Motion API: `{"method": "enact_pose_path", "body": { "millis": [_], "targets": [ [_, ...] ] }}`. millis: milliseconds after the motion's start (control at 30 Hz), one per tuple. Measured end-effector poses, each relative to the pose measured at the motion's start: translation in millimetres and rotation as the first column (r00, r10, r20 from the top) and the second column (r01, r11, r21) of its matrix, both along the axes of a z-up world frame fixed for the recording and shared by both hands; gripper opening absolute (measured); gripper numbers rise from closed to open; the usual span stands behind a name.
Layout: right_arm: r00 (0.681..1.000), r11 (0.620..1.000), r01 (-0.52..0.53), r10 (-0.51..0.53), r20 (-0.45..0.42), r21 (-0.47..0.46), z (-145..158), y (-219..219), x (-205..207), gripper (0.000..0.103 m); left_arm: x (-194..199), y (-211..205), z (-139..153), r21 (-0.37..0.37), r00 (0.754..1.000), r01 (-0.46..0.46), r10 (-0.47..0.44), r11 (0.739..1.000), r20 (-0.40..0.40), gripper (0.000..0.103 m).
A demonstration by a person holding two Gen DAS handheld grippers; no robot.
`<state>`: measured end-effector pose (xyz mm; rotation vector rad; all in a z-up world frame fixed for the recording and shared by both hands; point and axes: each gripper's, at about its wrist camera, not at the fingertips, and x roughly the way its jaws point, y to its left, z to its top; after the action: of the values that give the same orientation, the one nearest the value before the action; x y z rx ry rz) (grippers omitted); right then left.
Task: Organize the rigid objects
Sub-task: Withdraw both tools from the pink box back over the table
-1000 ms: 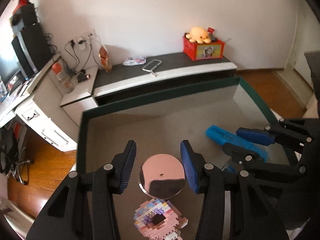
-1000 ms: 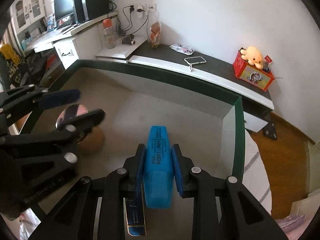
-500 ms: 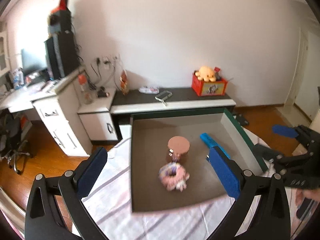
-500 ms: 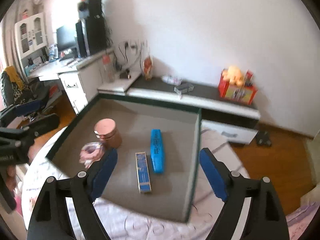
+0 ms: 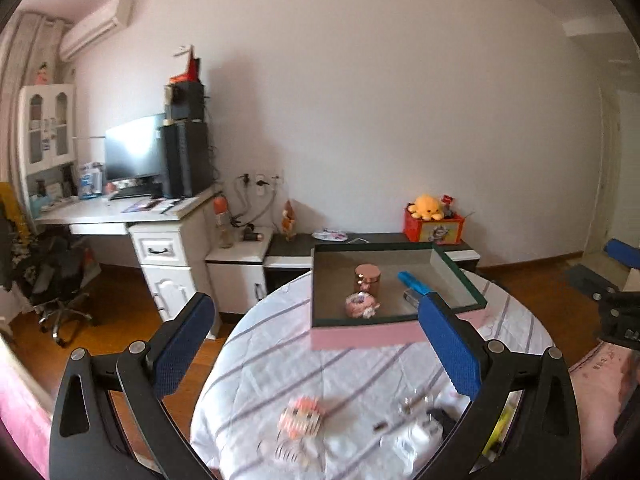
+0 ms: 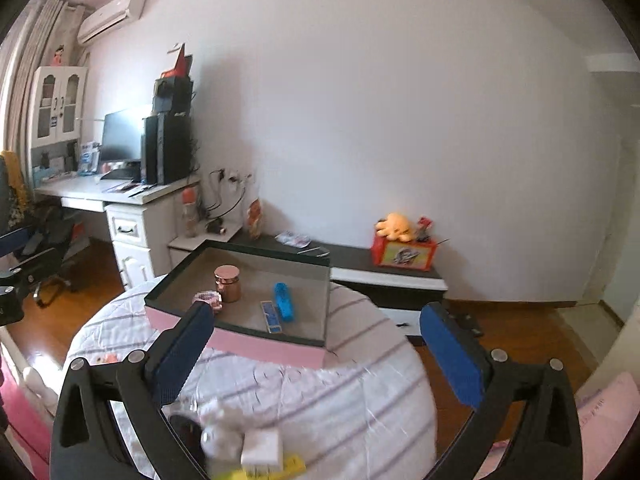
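A pink-sided box with a green rim [image 5: 360,338] [image 6: 264,346] stands on the far half of a round table with a striped cloth [image 5: 280,360]. In it are a copper jar [image 5: 367,276] [image 6: 228,282], a pink brick ring [image 5: 361,305], a blue highlighter [image 6: 283,301] and a small flat blue pack [image 6: 272,317]. My left gripper [image 5: 316,304] hangs open and empty, well back from the box. The jaws of my right gripper [image 6: 316,312] are opening, with nothing between them. Each gripper shows at the edge of the other's view.
Loose items lie on the near cloth: a pink and orange brick figure [image 5: 302,420], a white adapter [image 6: 262,446], a yellow marker [image 6: 280,466]. Behind the table stand a white desk [image 5: 160,240], an office chair [image 5: 52,288] and a low cabinet with a red box [image 5: 434,230].
Both grippers opened wide and drew back and up from the box. The right one let go of the blue highlighter, which now lies in the box beside the copper jar.
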<state>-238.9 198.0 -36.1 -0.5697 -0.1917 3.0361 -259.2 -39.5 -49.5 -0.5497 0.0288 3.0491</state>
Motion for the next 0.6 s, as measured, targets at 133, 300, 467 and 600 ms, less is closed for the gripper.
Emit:
{"method": "enact_pose_path", "body": {
  "millis": [133, 300, 467, 600],
  "targets": [
    [0.998, 0.999, 0.049, -0.049, -0.040, -0.012, -3, 2, 41, 0.103, 34, 1, -6, 0.001, 0.999, -0.033, 0.033, 0.999, -0.023, 0.103],
    [0.993, 0.995, 0.097, -0.098, -0.065, -0.015, -8, 4, 75, 0.103, 65, 3, -14, 0.019, 1.000, -0.004, 0.005, 1.000, -0.021, 0.103],
    [0.987, 0.990, 0.144, -0.143, -0.069, 0.000, -13, 6, 101, 0.103, 87, 9, -20, -0.005, 0.999, 0.037, -0.037, 0.999, -0.003, 0.103],
    [0.985, 0.988, 0.151, -0.150, -0.080, 0.009, -15, 4, 117, 0.103, 99, 12, -21, -0.019, 0.999, 0.046, -0.046, 0.999, -0.006, 0.103]
  ]
}}
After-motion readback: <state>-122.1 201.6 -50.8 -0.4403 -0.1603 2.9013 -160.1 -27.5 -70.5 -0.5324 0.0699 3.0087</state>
